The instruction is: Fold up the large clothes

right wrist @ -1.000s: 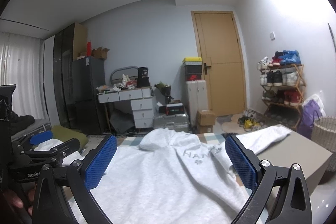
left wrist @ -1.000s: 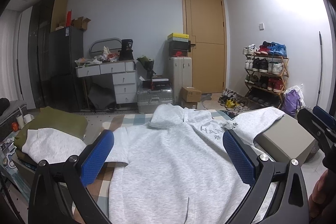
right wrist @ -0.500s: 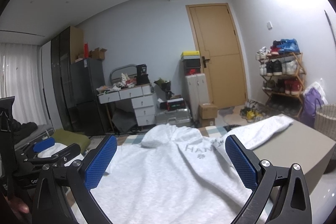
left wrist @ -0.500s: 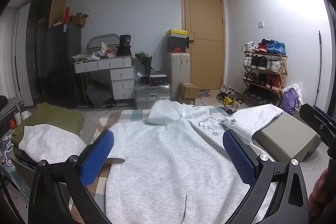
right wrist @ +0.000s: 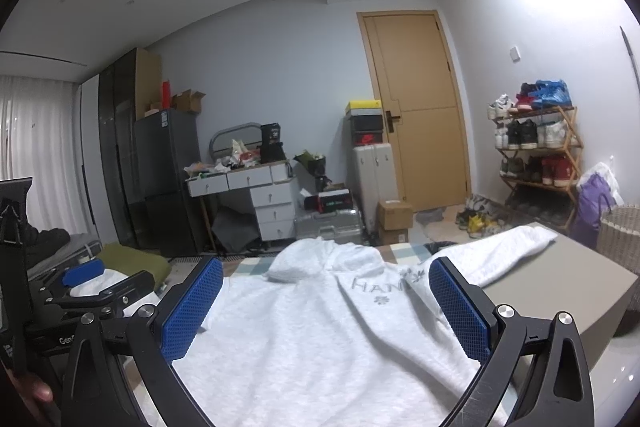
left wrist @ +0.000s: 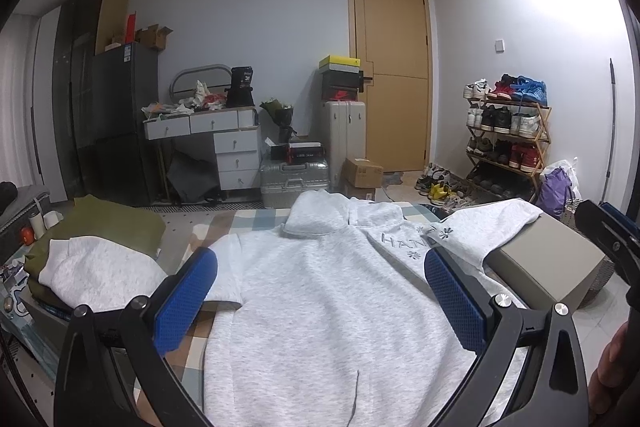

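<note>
Compared with the frames a second back, little has shifted: left wrist view sits a touch lower and nearer, more of the hoodie's front now filling the lower centre; right wrist view has tilted slightly, the ceiling taking more of the upper left.

Left gripper [left wrist: 320, 301]: fingers [left wrist: 185, 301] spread wide, released, nothing between them, hovering above the garment. Right gripper [right wrist: 326, 311]: fingers [right wrist: 460, 311] likewise spread and empty, above the same cloth. Left gripper also shows at the left edge of the right wrist view; right gripper pokes in at the right edge of the left wrist view.

Light grey hoodie [left wrist: 332, 299]: laid front-up and mostly flat on a plaid cover [left wrist: 260, 219], filling the lower centre of both views. Hood bunched at the far end, toward frame centre. Pale lettering and small flower marks on the chest, right of centre. Drawstring line visible near bottom centre of the left view. One sleeve drapes over a beige box [left wrist: 548, 267] at right; the other runs left onto an olive cushion [left wrist: 108, 227]. Soft wrinkles across the body in the right view.

Background: wooden door [left wrist: 390, 75], white drawer desk [left wrist: 224, 139], shoe rack [left wrist: 508, 131] at right.
</note>
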